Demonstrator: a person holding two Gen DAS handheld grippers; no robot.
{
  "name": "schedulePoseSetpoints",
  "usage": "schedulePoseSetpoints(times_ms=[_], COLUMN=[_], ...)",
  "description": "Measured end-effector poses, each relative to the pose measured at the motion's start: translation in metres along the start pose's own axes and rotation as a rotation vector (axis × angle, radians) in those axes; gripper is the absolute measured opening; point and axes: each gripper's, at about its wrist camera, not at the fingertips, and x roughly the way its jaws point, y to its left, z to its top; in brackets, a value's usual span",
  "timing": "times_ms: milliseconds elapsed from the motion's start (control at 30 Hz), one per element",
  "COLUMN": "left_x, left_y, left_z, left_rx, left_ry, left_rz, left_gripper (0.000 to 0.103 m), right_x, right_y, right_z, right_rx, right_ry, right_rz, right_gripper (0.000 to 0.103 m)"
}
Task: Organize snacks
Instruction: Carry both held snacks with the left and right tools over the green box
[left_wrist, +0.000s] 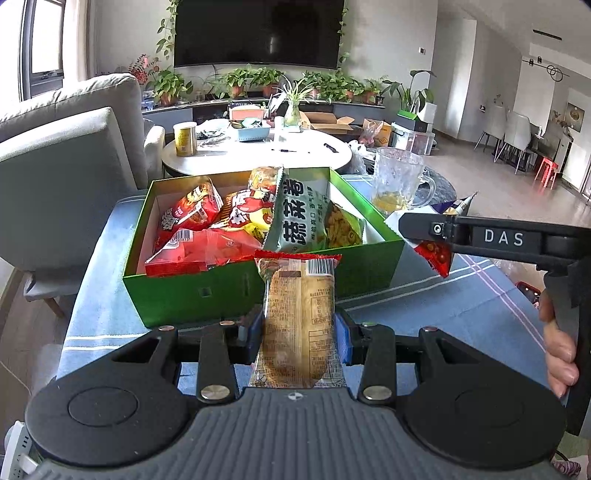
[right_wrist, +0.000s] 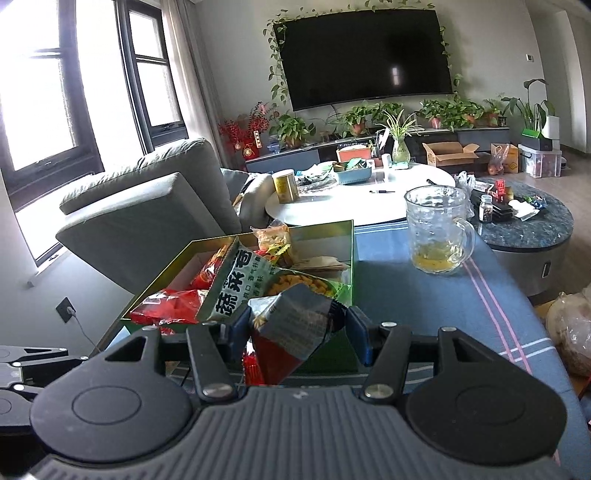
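Two rooms' worth of clutter sits behind a blue striped tablecloth (left_wrist: 424, 314): a wall-hung television (left_wrist: 258, 31), a grey sofa (left_wrist: 62, 155) and a white round table (left_wrist: 258, 153). On the cloth stands an open green box (left_wrist: 184, 295), heaped with snack packets, with a glass mug (right_wrist: 437, 230) beyond it. The left gripper (left_wrist: 299, 332) is clamped on a tan wrapped pastry (left_wrist: 299, 317), long axis pointing toward the box's near wall. The right gripper (right_wrist: 297, 328) pinches a crumpled red-and-grey packet (right_wrist: 291, 328) beside the box.

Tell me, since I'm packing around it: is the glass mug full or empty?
Nearly empty: the glass mug stands upright with only a little yellow liquid at its bottom.
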Motion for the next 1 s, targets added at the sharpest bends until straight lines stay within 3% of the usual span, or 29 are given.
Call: schedulePoseSetpoints(times_ms=[567,1000], left_x=[-0.001,0.026], left_y=[0.003,0.024], left_z=[0.031,0.063], left_rx=[0.035,0.020], left_ry=[-0.071,-0.097], left_rz=[0.012,0.044], left_gripper=[0.036,0.036], right_x=[0.009,0.036], right_y=[0.005,0.000], right_z=[0.019,0.044], right_rx=[-0.023,-0.020], right_ry=[-0.035,-0.074], right_rz=[0.020,0.011], right_gripper=[0.066,0.066])
